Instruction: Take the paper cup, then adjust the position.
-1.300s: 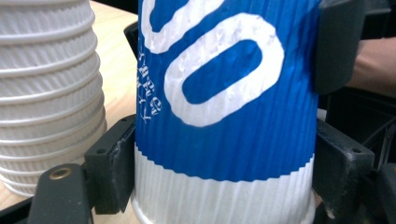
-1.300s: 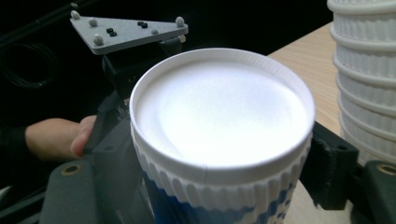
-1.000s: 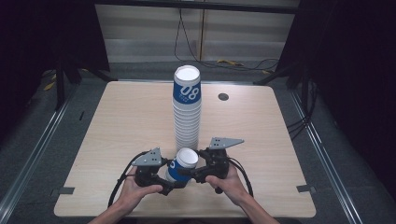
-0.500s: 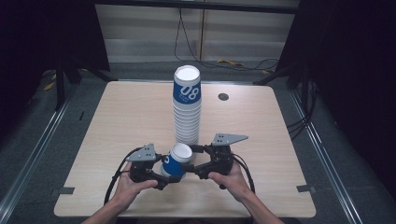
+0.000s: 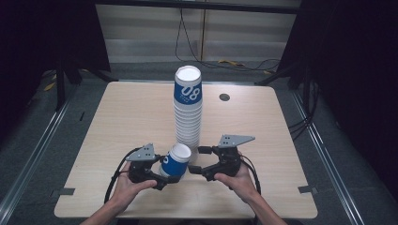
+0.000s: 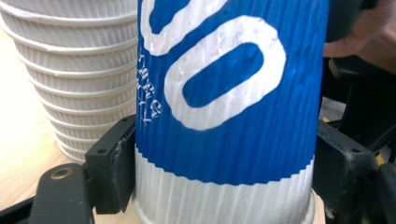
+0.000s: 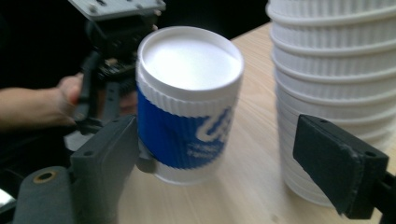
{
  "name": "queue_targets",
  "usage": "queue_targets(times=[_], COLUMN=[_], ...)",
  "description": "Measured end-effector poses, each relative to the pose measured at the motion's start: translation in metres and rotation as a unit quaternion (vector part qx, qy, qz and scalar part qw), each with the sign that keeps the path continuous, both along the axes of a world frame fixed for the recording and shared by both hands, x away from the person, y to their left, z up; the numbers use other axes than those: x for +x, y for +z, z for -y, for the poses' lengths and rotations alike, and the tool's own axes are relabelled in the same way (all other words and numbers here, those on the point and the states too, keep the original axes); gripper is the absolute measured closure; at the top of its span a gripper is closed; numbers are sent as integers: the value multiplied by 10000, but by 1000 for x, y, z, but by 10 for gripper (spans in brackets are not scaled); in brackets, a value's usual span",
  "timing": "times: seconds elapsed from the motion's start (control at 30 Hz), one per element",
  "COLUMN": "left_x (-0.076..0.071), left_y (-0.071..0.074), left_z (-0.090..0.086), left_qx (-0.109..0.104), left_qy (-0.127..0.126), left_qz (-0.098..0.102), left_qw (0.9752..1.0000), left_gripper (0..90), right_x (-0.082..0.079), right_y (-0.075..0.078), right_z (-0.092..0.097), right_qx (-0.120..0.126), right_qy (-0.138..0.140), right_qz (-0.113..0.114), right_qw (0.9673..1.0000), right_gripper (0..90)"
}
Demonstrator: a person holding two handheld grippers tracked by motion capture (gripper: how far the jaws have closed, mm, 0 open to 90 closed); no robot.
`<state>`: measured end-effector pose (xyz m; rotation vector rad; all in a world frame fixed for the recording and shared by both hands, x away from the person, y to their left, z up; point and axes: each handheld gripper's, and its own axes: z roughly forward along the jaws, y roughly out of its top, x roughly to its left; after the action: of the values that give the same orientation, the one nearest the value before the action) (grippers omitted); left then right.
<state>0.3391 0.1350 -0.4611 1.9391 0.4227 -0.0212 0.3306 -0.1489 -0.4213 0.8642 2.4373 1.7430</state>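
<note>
1. High view, nearest part: two hands come in from 6 o'clock. The left gripper point(image 5: 162, 174) is clamped on a blue cup point(image 5: 174, 160), which leans a little toward 1 o'clock near the table's point(image 5: 117, 117) front edge.
2. In the left gripper view both jaws press on the cup's white lower band, one at each side.
3. The right gripper point(image 5: 193, 159) sits at 3 o'clock of the cup. Its jaws stand wide apart and have just been closing a little; nothing is pressed between them, and the cup is beside the left jaw.
4. Farther, at 12 o'clock of the cup, stands the stack point(image 5: 187, 110), upright.
5. The step, I judge, is to take this cup away from the stack. Keep the grip low and even, lift straight, and keep the right gripper off the stack, because it can tip easily.
</note>
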Motion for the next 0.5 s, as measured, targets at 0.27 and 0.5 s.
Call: queue_targets(times=[0.27,0.5], left_x=[2,2], left_y=[0,5], left_z=[0,-3], left_qx=[109,315], left_qy=[-15,-46], left_qz=[1,-2], left_qw=[9999,9995], left_gripper=[210,211], right_x=[-1,-3], right_y=[1,3], right_z=[3,1], right_qx=[-568,-846], right_qy=[-92,110], right_qz=[106,110], right_qw=[9983,9963], right_gripper=[152,152])
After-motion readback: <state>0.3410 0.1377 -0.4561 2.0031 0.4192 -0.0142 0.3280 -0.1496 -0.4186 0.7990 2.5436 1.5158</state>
